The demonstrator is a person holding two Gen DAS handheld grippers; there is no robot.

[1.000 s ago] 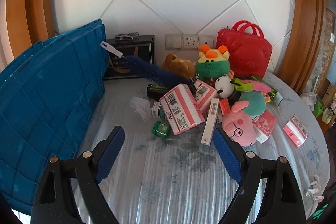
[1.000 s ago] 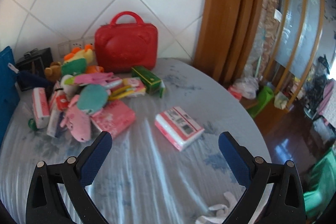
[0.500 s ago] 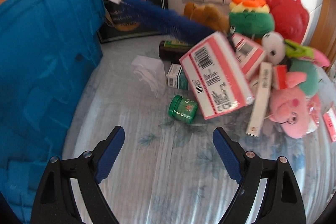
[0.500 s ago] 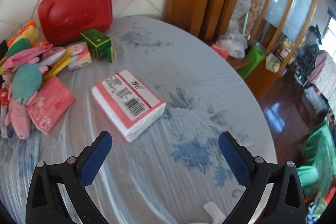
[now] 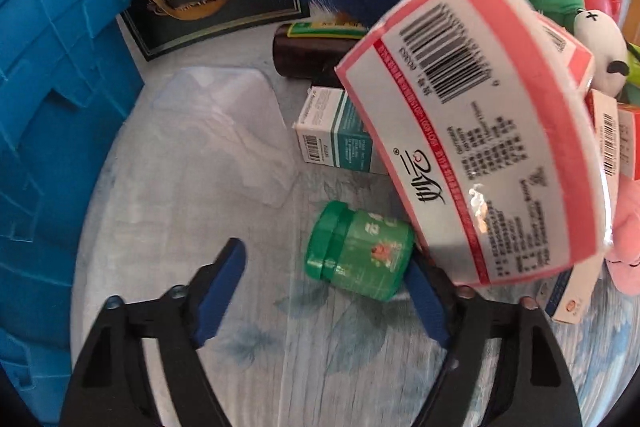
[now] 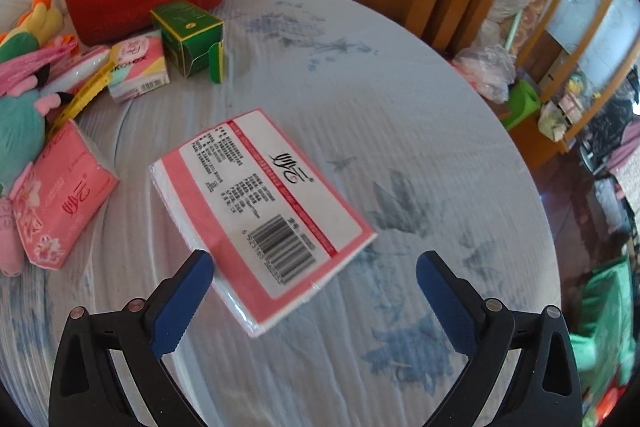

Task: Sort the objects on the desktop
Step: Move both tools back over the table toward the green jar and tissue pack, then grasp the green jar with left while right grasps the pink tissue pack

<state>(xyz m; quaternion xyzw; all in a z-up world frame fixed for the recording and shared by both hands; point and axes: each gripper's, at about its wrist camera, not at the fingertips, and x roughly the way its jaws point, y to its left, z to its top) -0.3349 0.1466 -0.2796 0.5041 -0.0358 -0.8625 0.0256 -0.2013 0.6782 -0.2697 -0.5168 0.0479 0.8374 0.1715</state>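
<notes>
Both my tongs have come down close to the desk (image 6: 400,131) since a second ago. My left tongs (image 5: 326,291) have just been closing; they stand apart around the green jar (image 5: 358,251), not yet pressing it. My right tongs (image 6: 314,291) stand wide apart, the tissue pack (image 6: 260,211) at their 11 o'clock, touching one pad. I think two pickups are starting. I count one green jar, one blue crate (image 5: 52,107) at 9 o'clock, and three pink tissue packs across both views.
</notes>
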